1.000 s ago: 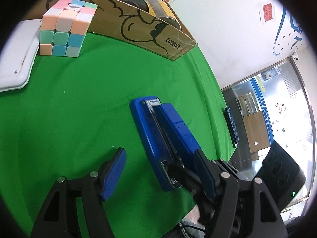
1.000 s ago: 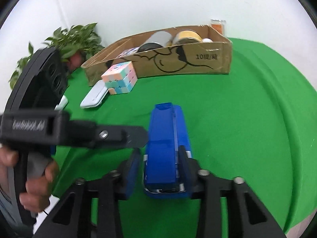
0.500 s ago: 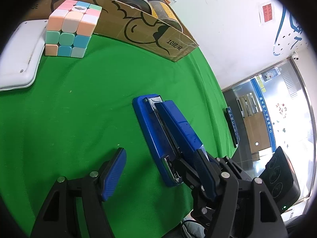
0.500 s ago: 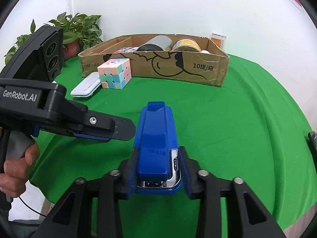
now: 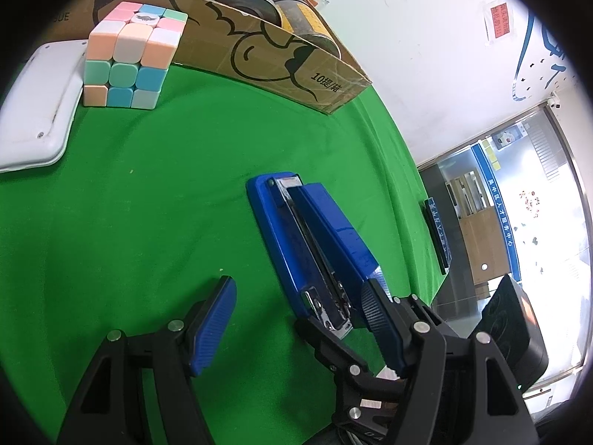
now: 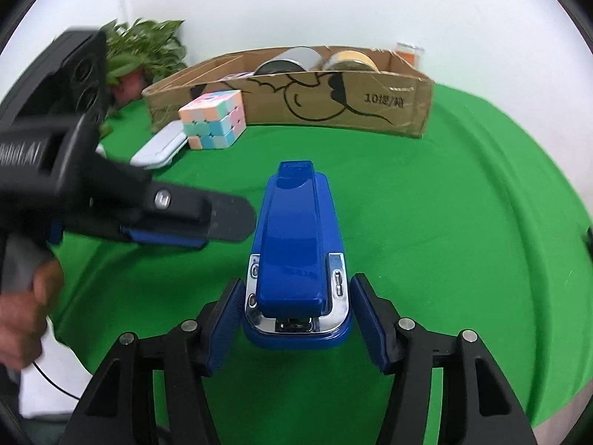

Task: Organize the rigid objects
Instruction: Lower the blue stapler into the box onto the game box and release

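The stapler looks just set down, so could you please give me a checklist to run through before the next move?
1. Stapler resting flat on the green cloth: ok.
2. Right claw released: ok; its jaws have just been opening, the stapler's rear sits between them with a gap each side.
3. Left claw open and empty: ok.
4. Left claw clear of the stapler: cannot tell; one finger hangs close beside it.
5. Cardboard box has room: cannot tell; two tins already inside.
6. Cube and white case still outside the box: not ok.

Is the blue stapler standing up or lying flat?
Lying flat: the blue stapler rests base-down on the green cloth, top arm down.
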Demonstrator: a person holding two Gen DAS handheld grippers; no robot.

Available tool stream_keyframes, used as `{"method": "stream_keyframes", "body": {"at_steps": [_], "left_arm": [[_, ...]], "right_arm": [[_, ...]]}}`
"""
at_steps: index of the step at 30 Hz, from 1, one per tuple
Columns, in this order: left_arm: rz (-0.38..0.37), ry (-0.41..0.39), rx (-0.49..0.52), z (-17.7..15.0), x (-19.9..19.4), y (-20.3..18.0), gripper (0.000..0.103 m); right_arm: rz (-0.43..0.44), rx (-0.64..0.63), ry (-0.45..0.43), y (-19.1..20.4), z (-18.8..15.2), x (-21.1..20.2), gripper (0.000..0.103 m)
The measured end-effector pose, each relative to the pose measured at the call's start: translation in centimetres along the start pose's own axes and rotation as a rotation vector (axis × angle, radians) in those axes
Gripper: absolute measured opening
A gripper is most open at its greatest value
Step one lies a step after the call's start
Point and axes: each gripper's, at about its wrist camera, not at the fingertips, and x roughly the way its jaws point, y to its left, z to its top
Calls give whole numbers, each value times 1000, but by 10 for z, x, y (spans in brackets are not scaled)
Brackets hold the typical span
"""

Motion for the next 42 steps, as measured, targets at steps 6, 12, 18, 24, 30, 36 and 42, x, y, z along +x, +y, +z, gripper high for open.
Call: {"method": "stream_keyframes", "body": {"at_steps": [6, 12, 18, 24, 30, 36, 42], "left_arm": [[-27, 2, -25, 3, -1, 6, 63], [-33, -22, 22, 8, -15, 5, 34], [-63, -71, 6, 19, -41, 18, 27], [-61, -139, 62, 34, -77, 13, 25], [-32, -210, 128, 74, -111, 9, 23], [29, -230, 159, 140, -132, 25, 19], [42, -184, 67, 199, -129, 77, 20]], "right_arm": [[207, 242, 68, -20, 11, 4, 56], [255, 248, 47, -8, 25, 4, 56], [289, 232, 19, 12, 43, 8, 56], [285, 190, -64, 34, 69, -8, 56], [294, 155, -117, 57, 133, -2, 56], [323, 157, -87, 80, 212, 45, 55], [350, 182, 15, 93, 267, 120, 55]]}}
